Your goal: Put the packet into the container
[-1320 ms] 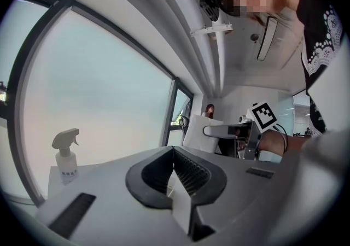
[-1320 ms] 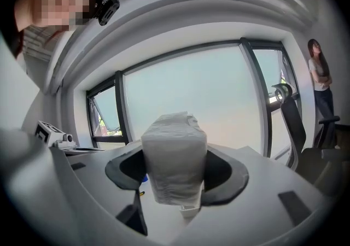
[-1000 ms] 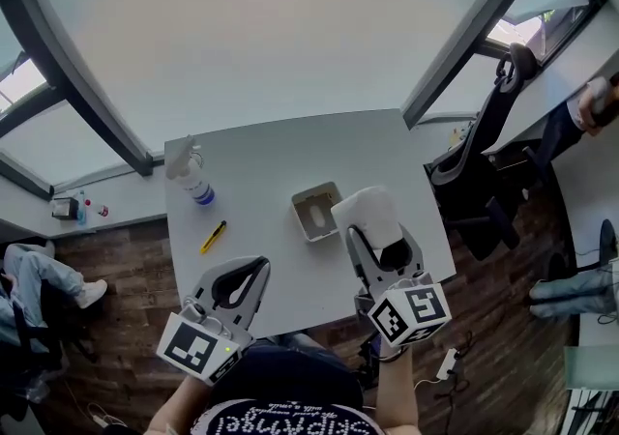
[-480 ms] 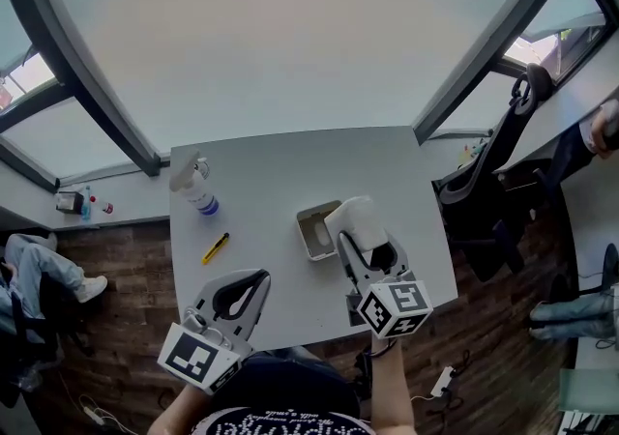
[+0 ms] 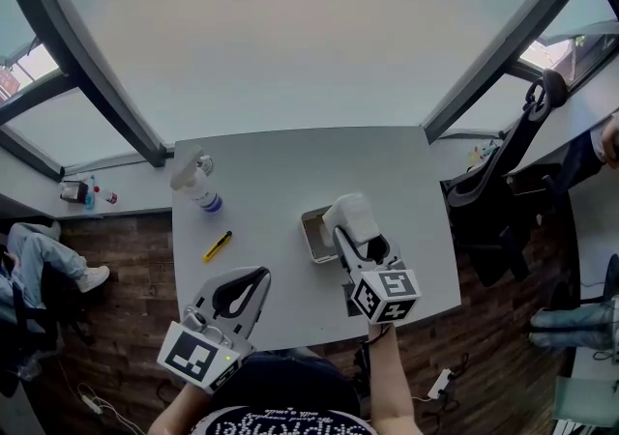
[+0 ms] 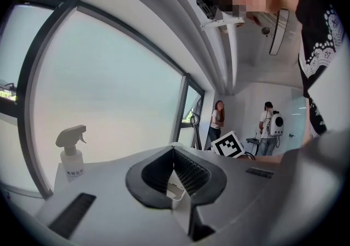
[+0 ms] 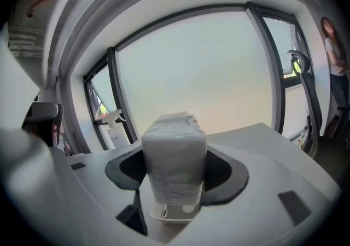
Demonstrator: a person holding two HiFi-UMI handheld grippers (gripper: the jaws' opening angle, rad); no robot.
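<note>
Right gripper clamps packet, long axis along jaws toward table's far edge, above container. Left gripper closed, empty.

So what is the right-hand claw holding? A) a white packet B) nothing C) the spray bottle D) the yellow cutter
A: the right gripper is clamped on the white packet, while the spray bottle and the yellow cutter sit apart from it on the table.
</note>
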